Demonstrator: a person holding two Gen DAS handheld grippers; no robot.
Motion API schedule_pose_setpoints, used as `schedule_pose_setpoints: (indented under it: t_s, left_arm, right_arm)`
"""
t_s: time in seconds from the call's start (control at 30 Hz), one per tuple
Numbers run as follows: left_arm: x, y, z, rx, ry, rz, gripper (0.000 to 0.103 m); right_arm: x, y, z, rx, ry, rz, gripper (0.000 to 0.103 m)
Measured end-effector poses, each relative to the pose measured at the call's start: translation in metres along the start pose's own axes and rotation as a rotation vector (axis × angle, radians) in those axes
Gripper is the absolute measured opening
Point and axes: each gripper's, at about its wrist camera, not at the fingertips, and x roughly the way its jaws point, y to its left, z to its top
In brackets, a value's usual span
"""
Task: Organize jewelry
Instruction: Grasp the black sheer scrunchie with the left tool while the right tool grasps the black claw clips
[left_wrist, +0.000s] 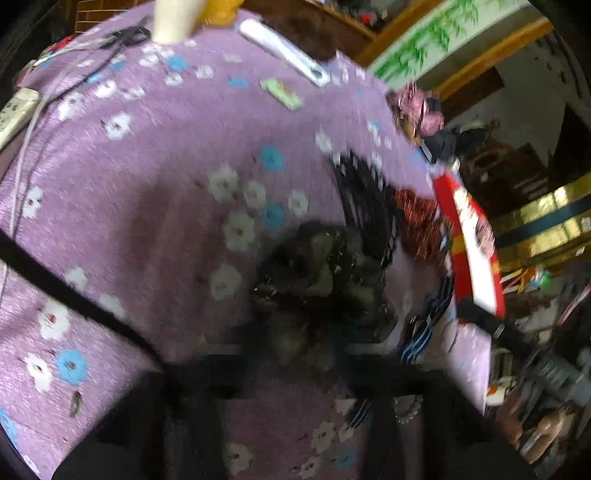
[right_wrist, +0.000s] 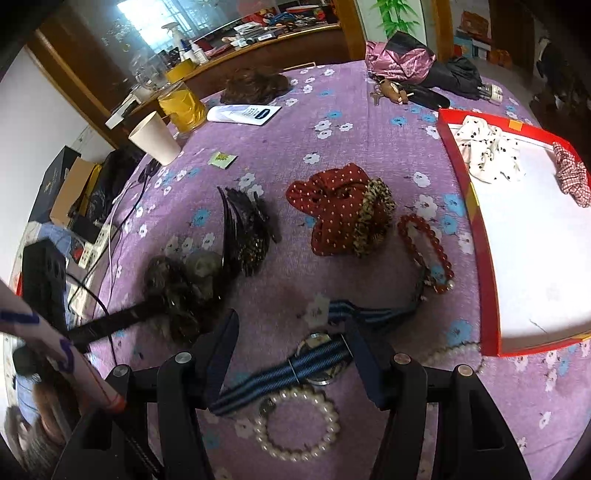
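Note:
On the purple flowered cloth (right_wrist: 332, 122) lie a dark furry hair tie (right_wrist: 177, 288), a black hair claw (right_wrist: 243, 229), a red dotted scrunchie (right_wrist: 332, 210), a red bead bracelet (right_wrist: 424, 251), a blue striped watch (right_wrist: 317, 354) and a pearl bracelet (right_wrist: 295, 424). My left gripper (right_wrist: 155, 306) reaches the furry hair tie (left_wrist: 314, 288); that view is blurred, so its jaws are unclear. My right gripper (right_wrist: 291, 328) is open above the watch. The red tray (right_wrist: 476, 221) holds a white dotted scrunchie (right_wrist: 487, 151) and a checked one (right_wrist: 572, 177).
A paper cup (right_wrist: 155, 136), a yellow jar (right_wrist: 183, 105), a white card (right_wrist: 243, 112), a wig (right_wrist: 255, 86) and umbrellas (right_wrist: 424, 62) stand at the far side. Power strips and cables (right_wrist: 99, 236) lie at the left edge.

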Motion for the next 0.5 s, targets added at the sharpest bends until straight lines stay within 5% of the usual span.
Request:
schedule_pose_setpoints:
  t_s: [0.5]
  left_arm:
    - [-0.081,0.062,-0.036,-0.184,-0.134,-0.055,0.008]
  right_arm:
    - [0.027,0.031,0.024,-0.099,0.003,0.008,0.064]
